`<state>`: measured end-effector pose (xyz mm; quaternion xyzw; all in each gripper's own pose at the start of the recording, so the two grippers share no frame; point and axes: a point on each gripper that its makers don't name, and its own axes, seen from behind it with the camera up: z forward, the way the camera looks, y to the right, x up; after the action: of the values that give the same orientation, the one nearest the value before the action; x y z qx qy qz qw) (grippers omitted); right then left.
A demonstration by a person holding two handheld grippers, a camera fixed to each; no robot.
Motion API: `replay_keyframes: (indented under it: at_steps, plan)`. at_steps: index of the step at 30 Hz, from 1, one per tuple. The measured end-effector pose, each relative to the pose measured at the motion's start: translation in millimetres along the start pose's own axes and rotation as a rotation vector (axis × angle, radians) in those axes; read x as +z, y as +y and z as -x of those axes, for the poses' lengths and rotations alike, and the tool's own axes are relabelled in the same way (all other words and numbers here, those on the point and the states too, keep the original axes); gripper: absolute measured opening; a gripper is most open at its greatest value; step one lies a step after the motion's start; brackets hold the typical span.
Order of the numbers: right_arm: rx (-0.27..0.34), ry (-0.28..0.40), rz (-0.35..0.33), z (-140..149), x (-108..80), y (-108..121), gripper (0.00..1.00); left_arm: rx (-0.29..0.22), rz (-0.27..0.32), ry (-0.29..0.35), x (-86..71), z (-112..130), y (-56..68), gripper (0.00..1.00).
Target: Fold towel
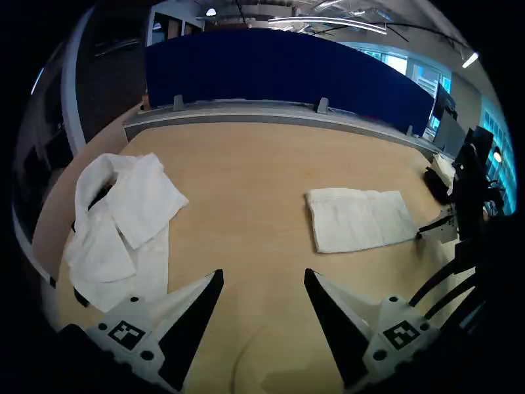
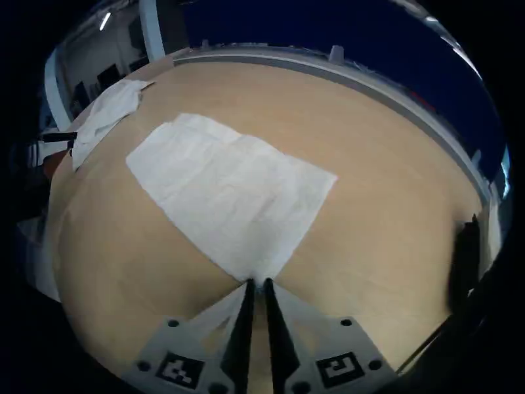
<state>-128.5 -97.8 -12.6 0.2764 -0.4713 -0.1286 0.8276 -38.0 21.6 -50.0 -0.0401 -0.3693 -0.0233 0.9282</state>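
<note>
A flat, folded white towel (image 1: 357,218) lies on the wooden desk (image 1: 249,171), right of centre in the left gripper view. My left gripper (image 1: 262,284) hovers open over bare wood, well short of the towel, with nothing between its fingers. My right gripper (image 1: 438,228) reaches in from the right and touches the towel's near right corner. In the right gripper view the towel (image 2: 230,187) spreads out ahead, and its nearest corner runs in between the fingertips of my right gripper (image 2: 258,286). The fingers stand almost together, pinched on that corner.
A loose heap of white towels (image 1: 121,223) lies at the desk's left end, also seen far off as a heap (image 2: 105,111). A blue partition (image 1: 275,69) on a grey rail closes the desk's far edge. Dark chair parts (image 1: 476,190) stand at the right end.
</note>
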Motion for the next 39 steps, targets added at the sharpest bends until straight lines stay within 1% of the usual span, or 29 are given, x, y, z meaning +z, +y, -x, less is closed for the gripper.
replay_keyframes:
  at_steps: [4, 9, 14, 18, 21, 26, 32, 35, 39]
  plan:
    - [0.001, 0.005, 0.003, -0.6, -1.3, 0.6, 0.07, 0.004, 0.000, -0.001, 0.3, 0.9, 0.0, 0.91]
    - [0.000, 0.026, 0.010, -7.0, -5.9, 0.0, 0.07, 0.004, 0.001, -0.003, 1.0, 0.7, 0.5, 0.91]
    - [0.005, 0.067, 0.015, -22.8, -17.0, 1.0, 0.06, 0.003, 0.004, -0.001, 1.3, -2.4, 1.1, 0.91]
    - [0.004, 0.108, 0.013, -42.6, -27.0, 0.3, 0.06, 0.006, 0.007, 0.002, 1.6, -5.1, 2.4, 0.91]
    - [-0.009, 0.136, 0.009, -59.8, -34.4, -2.0, 0.06, 0.006, 0.009, 0.007, 1.2, -7.0, 3.6, 0.91]
    - [-0.048, 0.180, 0.002, -90.5, -44.0, -9.5, 0.06, 0.003, 0.012, 0.012, -1.7, -9.1, 4.2, 0.91]
    - [-0.091, 0.226, -0.012, -125.1, -53.1, -23.3, 0.06, -0.001, 0.012, 0.018, -5.1, -9.8, 2.6, 0.91]
    - [-0.114, 0.246, -0.016, -139.8, -57.4, -30.0, 0.06, -0.004, 0.012, 0.020, -5.7, -9.9, 1.8, 0.91]
    - [-0.141, 0.255, -0.021, -151.2, -59.6, -35.5, 0.06, -0.005, 0.015, 0.021, -5.8, -10.3, 2.5, 0.91]
